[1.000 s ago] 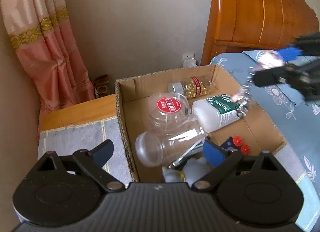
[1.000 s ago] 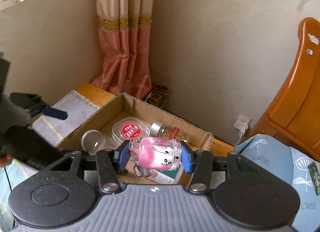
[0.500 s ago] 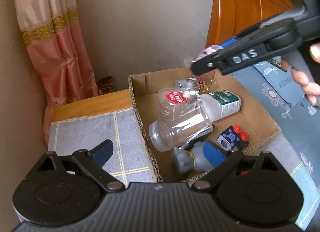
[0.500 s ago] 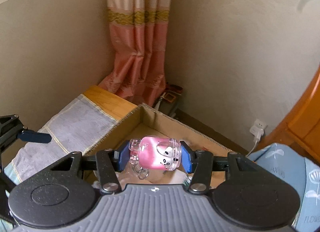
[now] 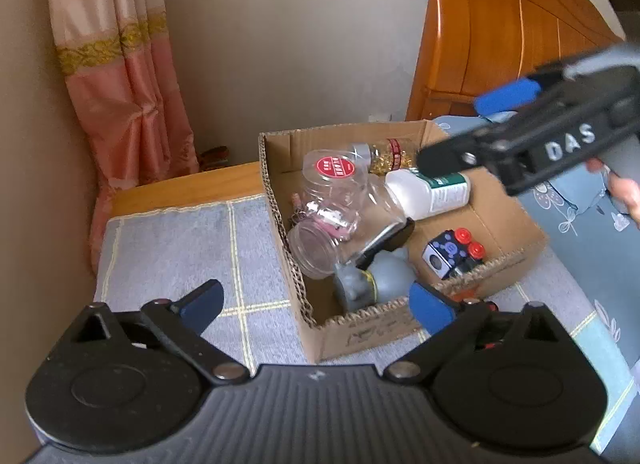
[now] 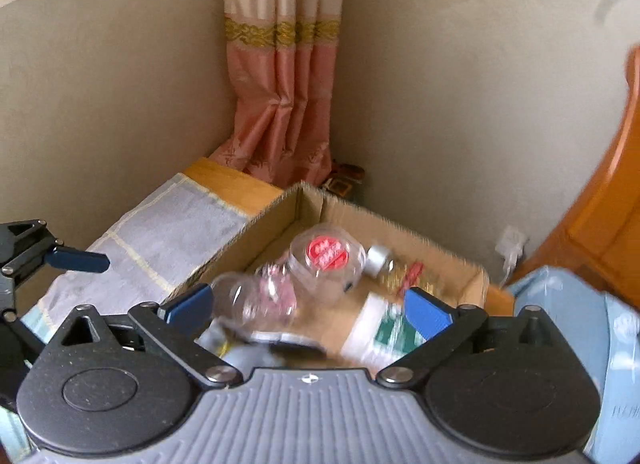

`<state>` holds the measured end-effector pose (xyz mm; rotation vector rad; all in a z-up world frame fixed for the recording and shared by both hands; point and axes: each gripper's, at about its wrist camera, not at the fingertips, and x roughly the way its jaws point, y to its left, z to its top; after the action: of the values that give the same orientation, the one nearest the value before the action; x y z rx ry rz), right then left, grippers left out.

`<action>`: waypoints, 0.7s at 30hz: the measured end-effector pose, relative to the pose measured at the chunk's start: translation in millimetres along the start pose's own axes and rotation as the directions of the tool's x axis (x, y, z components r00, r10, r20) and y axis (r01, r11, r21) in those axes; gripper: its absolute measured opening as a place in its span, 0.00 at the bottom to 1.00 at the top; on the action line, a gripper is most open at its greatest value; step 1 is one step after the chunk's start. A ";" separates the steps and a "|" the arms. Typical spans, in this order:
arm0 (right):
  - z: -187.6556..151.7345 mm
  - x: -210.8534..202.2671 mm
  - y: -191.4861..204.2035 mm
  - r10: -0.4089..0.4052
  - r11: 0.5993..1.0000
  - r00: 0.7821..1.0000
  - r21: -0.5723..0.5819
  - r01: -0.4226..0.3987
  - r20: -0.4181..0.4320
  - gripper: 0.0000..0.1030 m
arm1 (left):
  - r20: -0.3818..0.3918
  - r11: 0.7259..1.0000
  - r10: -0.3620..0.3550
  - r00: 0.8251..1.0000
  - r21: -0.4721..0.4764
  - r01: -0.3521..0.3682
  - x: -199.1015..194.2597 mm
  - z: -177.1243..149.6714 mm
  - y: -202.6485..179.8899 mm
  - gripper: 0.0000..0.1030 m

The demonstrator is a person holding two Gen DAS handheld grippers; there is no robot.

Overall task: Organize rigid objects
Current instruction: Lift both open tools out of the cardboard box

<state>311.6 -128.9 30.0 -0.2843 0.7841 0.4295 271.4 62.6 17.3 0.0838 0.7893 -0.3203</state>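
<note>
The box [image 5: 404, 223] stands on the grey cloth [image 5: 180, 244] beside the bed [image 5: 576, 232], and it is already rather full. Inside it lie a clear jar [image 5: 344, 236], a tub [image 5: 332, 175] with a red label, a white bottle [image 5: 430, 193], a pill bottle [image 5: 384, 153], a grey toy [image 5: 376, 280] and a cube [image 5: 454, 254] with red buttons. The small pink jar [image 5: 326, 217] rests on top of the clear jar, near the left wall of the box; in the right wrist view it is blurred.

The right gripper [image 6: 308, 310] is above the box with its jaws apart and nothing between them. The left gripper [image 5: 316, 302] hangs at the near corner of the box, its jaws also wide apart and empty.

I judge the task to be nearly finished: every object that I can see is in the box, and none lies on the cloth or the bed. Whether more things wait outside the views, I cannot tell.
</note>
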 end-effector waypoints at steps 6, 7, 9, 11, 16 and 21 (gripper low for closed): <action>-47.2 -24.2 4.6 -0.038 0.996 0.999 0.085 0.036 0.018 1.00 | 0.026 1.000 0.027 0.999 -0.008 -0.026 -16.9 -19.7 -16.9 0.98; -56.7 -25.5 6.7 -0.053 0.994 0.998 0.100 0.051 0.018 1.00 | 0.027 0.999 0.034 0.999 -0.015 -0.033 -18.6 -23.3 -18.9 0.98; -76.2 -26.8 9.2 -0.080 0.988 0.997 0.133 0.077 0.018 1.00 | 0.044 0.998 0.062 0.997 -0.025 -0.061 -23.0 -33.0 -23.6 0.98; -96.5 -24.1 9.4 -0.091 0.978 0.996 0.190 0.088 0.007 1.00 | 0.058 0.993 0.116 0.992 -0.023 -0.114 -24.9 -42.6 -28.4 0.98; -136.8 -4.9 10.2 -0.130 0.940 0.990 0.312 0.139 -0.050 1.00 | 0.059 0.982 0.188 0.980 -0.034 -0.186 -24.4 -64.0 -36.4 0.99; -152.2 20.3 15.9 -0.126 0.924 0.986 0.348 0.157 -0.110 1.00 | 0.031 0.979 0.186 0.982 -0.087 -0.182 -24.8 -75.4 -32.6 0.99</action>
<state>222.9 -170.5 -89.2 -0.0190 0.9028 0.1328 193.3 52.4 -16.7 0.0712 0.7495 -0.1129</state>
